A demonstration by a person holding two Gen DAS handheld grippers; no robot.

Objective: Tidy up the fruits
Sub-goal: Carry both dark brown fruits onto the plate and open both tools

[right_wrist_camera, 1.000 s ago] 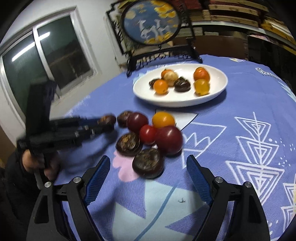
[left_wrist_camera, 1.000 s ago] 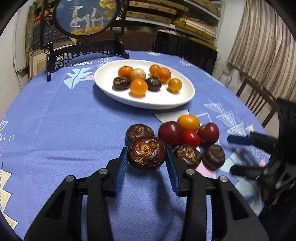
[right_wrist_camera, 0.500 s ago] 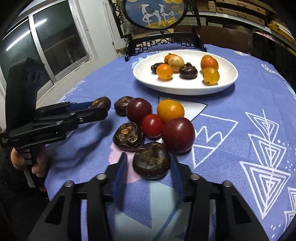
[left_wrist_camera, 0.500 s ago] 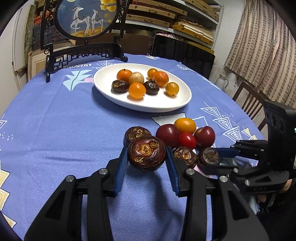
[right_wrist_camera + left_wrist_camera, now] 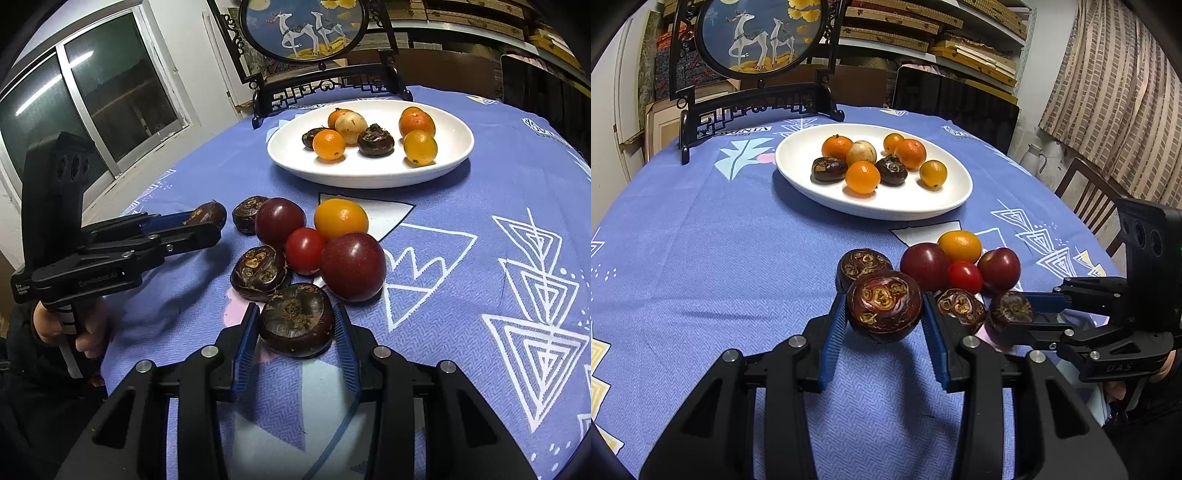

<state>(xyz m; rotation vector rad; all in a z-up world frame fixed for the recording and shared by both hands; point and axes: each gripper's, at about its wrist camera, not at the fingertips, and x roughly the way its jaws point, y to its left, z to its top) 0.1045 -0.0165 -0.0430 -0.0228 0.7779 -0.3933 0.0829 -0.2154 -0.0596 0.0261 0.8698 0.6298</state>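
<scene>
Bare blue tablecloth [image 5: 701, 258] left of fruit pile. Left gripper [image 5: 884, 317] clamps water chestnut [image 5: 882, 312]; right gripper [image 5: 295, 332] clamps dark chestnut [image 5: 297, 319].

Two close wrist views angled down, both sharing plate [image 5: 960, 192]

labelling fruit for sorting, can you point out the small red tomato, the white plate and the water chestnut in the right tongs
small red tomato [image 5: 305, 250]: right wrist view, middle of its glossy skin.
white plate [image 5: 448, 164]: right wrist view, bare inner wall near the right rim.
water chestnut in the right tongs [image 5: 297, 319]: right wrist view, centre of its dark top.
</scene>
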